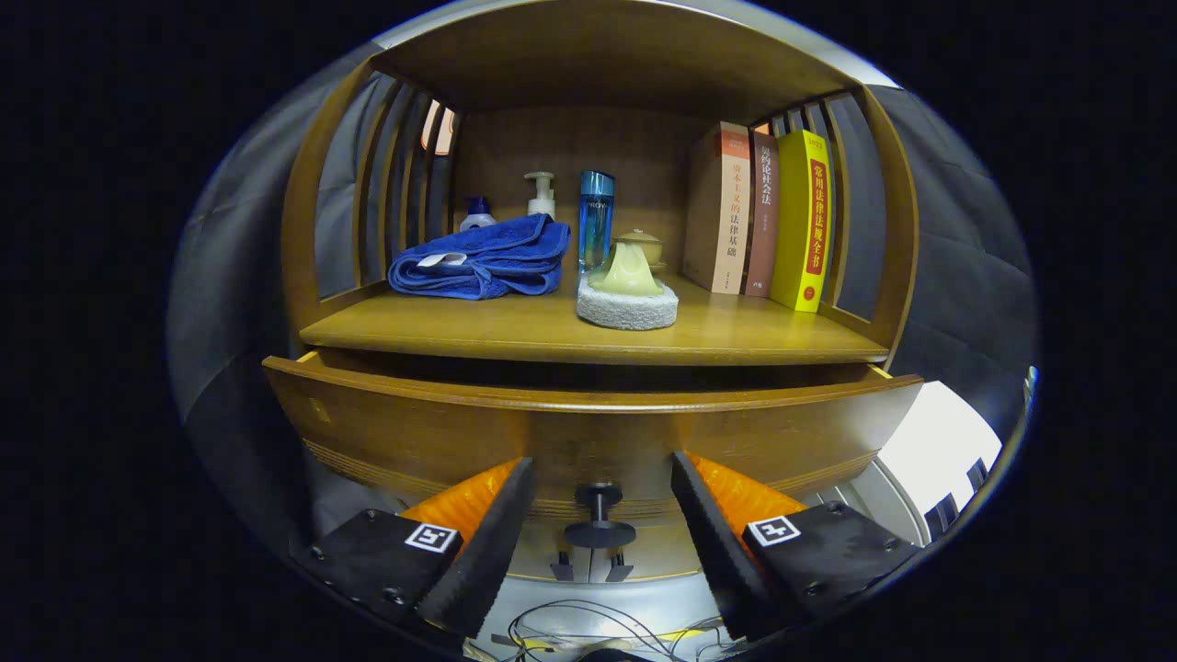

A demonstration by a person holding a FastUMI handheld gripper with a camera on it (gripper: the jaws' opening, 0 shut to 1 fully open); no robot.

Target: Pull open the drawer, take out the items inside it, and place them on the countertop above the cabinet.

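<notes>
I see a folded blue towel (483, 257), with a small blue-capped bottle (476, 214) and a white pump bottle (541, 195) behind it. A tall blue bottle (596, 219) stands upright just beside the towel. Next comes a lidded cup (641, 246), and in front of it a pale yellow piece (625, 274) sits on a round white pad (627, 311). Three upright books stand together: tan book (722, 210), brown book (762, 216), yellow book (802, 221). Loose cables (588, 630) lie low down.

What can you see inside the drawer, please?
Only a dark gap shows behind the drawer front, which hides any contents. The gripper has open jaws either side of the knob.
</notes>
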